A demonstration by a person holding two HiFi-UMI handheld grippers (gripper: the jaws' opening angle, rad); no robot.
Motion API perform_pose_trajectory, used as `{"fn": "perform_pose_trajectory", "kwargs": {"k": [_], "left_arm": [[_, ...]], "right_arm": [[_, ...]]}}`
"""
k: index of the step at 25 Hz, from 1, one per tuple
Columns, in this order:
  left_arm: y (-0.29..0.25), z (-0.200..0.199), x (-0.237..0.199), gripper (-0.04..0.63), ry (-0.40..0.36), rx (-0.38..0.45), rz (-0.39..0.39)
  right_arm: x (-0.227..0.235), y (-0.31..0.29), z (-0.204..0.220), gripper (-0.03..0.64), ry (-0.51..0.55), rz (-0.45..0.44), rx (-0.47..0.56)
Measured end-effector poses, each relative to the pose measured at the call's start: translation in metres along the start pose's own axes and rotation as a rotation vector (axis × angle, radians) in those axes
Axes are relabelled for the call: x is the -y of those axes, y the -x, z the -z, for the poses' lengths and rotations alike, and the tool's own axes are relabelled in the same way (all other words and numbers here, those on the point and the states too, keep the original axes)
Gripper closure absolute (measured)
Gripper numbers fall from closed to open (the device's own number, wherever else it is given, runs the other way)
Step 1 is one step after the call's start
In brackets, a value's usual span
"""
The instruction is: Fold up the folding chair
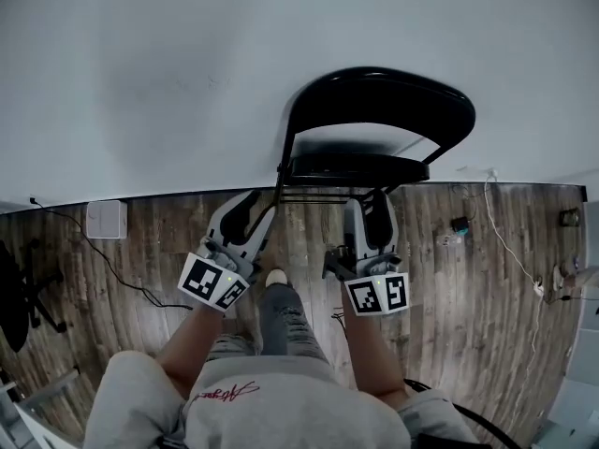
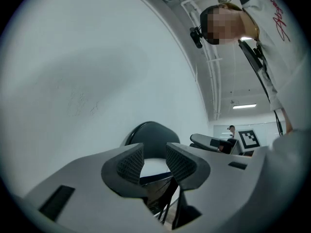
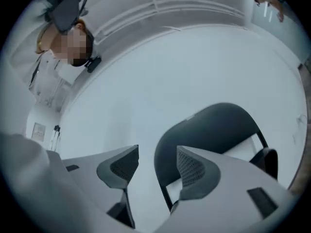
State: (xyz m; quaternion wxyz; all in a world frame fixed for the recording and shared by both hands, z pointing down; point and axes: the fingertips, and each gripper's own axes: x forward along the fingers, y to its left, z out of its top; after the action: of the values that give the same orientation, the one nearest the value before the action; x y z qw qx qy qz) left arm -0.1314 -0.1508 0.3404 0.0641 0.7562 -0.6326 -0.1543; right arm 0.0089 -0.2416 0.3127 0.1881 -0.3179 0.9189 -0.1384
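Currently | folding chair (image 1: 374, 120): on wooden floor (image 1: 140, 251), back to wall (image 1: 140, 82), seat apparently down, unfolded | left hand-held gripper (image 1: 255, 211): jaws partly apart, empty | right hand-held gripper (image 1: 371, 209): jaws wide, empty | both face the chair, likely to grasp it.

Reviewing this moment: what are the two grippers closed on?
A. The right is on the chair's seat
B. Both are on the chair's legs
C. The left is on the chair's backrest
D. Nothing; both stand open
D: the jaws of the left gripper and the right gripper stand apart with nothing pressed between them; the folding chair shows beyond them, ungripped.
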Motion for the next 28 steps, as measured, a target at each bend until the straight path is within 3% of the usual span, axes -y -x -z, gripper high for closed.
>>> {"fn": "perform_pose_trajectory", "kwargs": {"k": [5, 9, 10, 11, 12, 20, 24, 28], "left_arm": [[0.065, -0.055, 0.063, 0.462, -0.033, 0.082, 0.104], [0.136, -0.076, 0.102, 0.462, -0.082, 0.087, 0.149], [0.153, -0.078, 0.109, 0.462, -0.083, 0.080, 0.150], [0.168, -0.080, 0.114, 0.462, -0.080, 0.074, 0.147], [0.182, -0.081, 0.118, 0.462, -0.077, 0.070, 0.144], [0.242, -0.099, 0.161, 0.548, -0.086, 0.077, 0.152], [0.252, -0.094, 0.176, 0.575, -0.073, 0.054, 0.143], [0.255, -0.085, 0.195, 0.577, -0.072, 0.023, 0.162]], "right_arm": [[-0.097, 0.064, -0.044, 0.362, 0.218, -0.094, 0.076], [-0.179, 0.118, -0.058, 0.381, 0.379, -0.142, 0.077], [-0.195, 0.131, -0.062, 0.444, 0.417, -0.145, 0.080], [-0.209, 0.143, -0.065, 0.561, 0.449, -0.144, 0.081], [-0.220, 0.154, -0.066, 0.580, 0.467, -0.139, 0.077], [-0.272, 0.215, -0.067, 0.586, 0.426, -0.093, 0.030], [-0.271, 0.235, -0.063, 0.588, 0.386, -0.055, -0.011], [-0.252, 0.252, -0.061, 0.589, 0.422, 0.037, -0.083]]}}
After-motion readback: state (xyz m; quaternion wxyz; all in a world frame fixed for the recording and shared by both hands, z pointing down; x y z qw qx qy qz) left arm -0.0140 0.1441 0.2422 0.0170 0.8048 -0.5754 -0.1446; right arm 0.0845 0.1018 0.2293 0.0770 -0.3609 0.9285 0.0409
